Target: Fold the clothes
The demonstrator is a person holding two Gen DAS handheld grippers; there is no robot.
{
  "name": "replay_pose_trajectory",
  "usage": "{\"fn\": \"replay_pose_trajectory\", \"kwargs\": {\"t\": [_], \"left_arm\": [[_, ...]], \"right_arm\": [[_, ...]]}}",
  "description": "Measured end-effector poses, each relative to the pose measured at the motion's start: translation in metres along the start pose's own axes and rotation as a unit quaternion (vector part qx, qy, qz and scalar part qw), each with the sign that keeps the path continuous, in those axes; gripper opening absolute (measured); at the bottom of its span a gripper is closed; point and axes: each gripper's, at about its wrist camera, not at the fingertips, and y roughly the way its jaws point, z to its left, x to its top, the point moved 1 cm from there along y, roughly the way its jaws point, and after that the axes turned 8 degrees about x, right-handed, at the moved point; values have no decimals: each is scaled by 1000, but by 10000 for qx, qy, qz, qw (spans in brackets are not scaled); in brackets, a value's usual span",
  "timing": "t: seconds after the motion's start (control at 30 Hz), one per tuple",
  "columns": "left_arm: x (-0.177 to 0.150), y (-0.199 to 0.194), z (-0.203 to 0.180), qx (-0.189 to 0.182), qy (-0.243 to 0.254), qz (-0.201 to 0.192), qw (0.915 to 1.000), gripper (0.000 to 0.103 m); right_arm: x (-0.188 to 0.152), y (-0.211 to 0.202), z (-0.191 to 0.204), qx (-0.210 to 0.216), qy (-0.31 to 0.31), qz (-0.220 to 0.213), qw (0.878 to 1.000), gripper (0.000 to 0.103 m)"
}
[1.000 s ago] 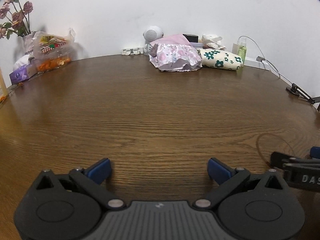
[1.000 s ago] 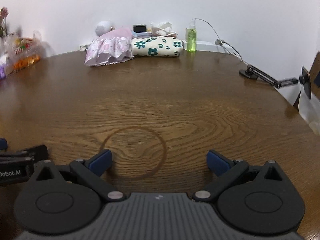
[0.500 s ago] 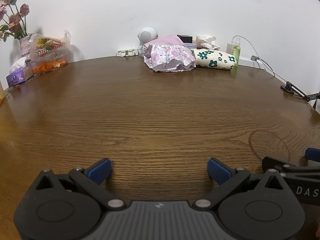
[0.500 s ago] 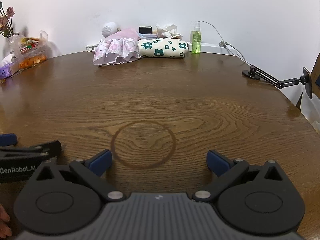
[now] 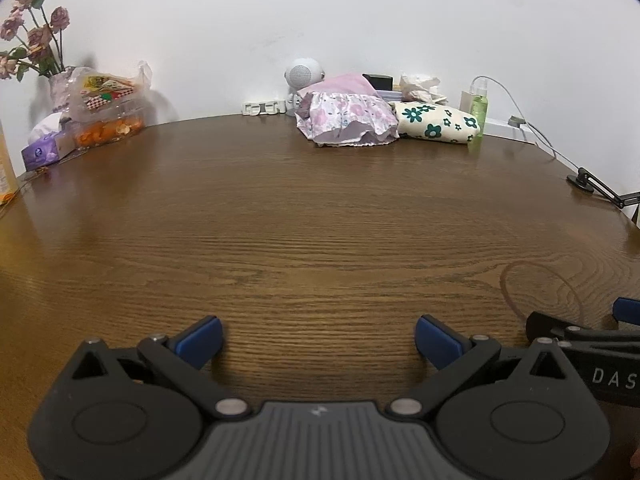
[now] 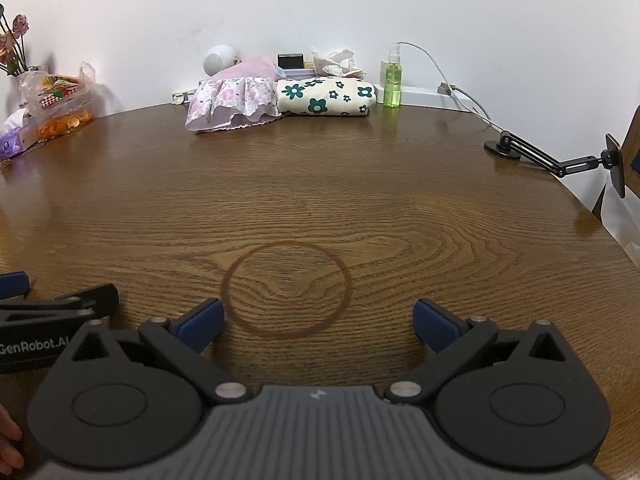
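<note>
Even, soft indoor light is filling both views, throwing a pale sheen along the far left of the wooden bench (image 5: 304, 216) and faint grey shadows on the white wall (image 5: 320, 20), while fisheye bending is curving the edges and darkening the corners.

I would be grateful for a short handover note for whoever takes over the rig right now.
Left tongs: open, empty, low over the wooden table.
Right tongs: open, empty, beside the left ones, over the ring stain.
Clothes: pink floral garment and cream flowered garment lie as folded bundles, side by side at the far edge by the wall, next to the green spray bottle.
Done: both visible garments look folded.
Left: no unfolded clothing is in view; check for more outside the frames.
</note>
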Motion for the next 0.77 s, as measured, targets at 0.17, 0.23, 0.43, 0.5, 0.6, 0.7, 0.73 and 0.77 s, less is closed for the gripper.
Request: {"fn": "replay_pose_trajectory", "kwargs": {"t": [0.17,0.23,0.43,0.5,0.6,0.7,0.73,0.77], "left_arm": [[0,-1,1,-35,14,-4,10000,103],[-1,-1,1,-32,18,-6,10000,103],[-1,-1,0,-36,12,-3,10000,103],[-1,-1,0,-32,11,-3,10000,103],[-1,-1,0,-35,13,-5,10000,103],[-2,-1,0,-45,15,-5,10000,103],[-2,-2,-1,-44,14,-4,10000,103],[-1,-2,-1,-42,13,-3,10000,103]], "right_arm": [[0,0,1,-10,-2,0,10000,102],[-1,0,1,-8,1,-2,10000,102],[0,0,0,7,1,-5,10000,102],[0,0,-1,8,-2,-5,10000,102],[0,0,0,10,-1,-6,10000,102],[0,0,0,19,-7,-3,10000,102],[0,0,0,20,-6,-2,10000,102],[0,0,0,19,-2,-3,10000,102]]}}
